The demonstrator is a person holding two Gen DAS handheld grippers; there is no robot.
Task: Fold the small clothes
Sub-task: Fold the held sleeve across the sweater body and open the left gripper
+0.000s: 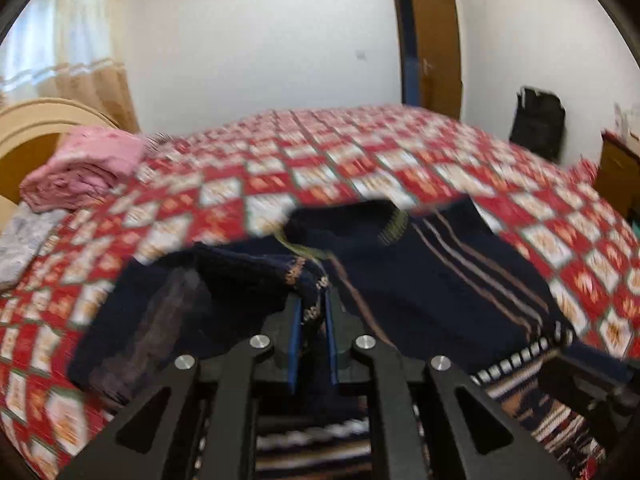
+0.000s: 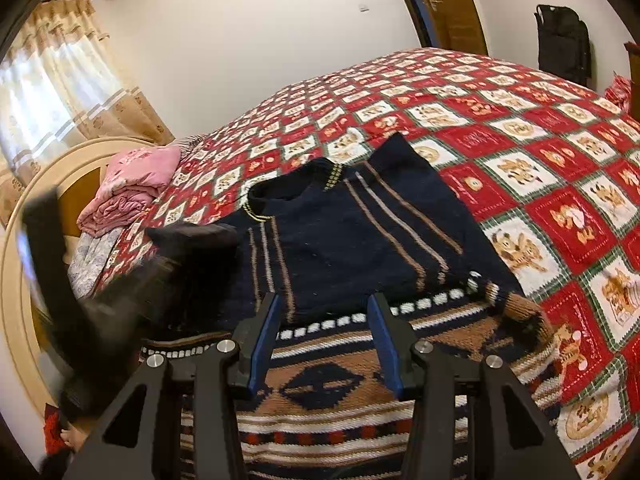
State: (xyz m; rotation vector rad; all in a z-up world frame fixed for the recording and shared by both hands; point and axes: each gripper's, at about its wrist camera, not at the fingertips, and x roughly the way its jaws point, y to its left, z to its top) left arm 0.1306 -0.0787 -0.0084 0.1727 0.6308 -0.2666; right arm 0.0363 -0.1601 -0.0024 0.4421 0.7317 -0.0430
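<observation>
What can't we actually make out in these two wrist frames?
- Left wrist view: motion blur smears the bedspread pattern and the sweater knit.
- Left tool: shut on the sweater sleeve; the sleeve's end is hidden between the pads.
- Right wrist view: the left tool is a dark blur, state unreadable there.
- Sweater hem: cut off by the right tool body and the frame bottom.

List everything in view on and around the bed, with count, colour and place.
Knitted sweater: one, navy with tan stripes, spread on the bed, near side.
Checked bedspread: one, red and white, covering the bed.
Folded cloth pile: one, pink, by the headboard.
Headboard: one, cream.
Curtain: one, beige, at the window.
Door: one, brown, far wall.
Black bag: one, against the wall.
Left gripper: shut on a sweater sleeve.
Right gripper: open above the hem.
</observation>
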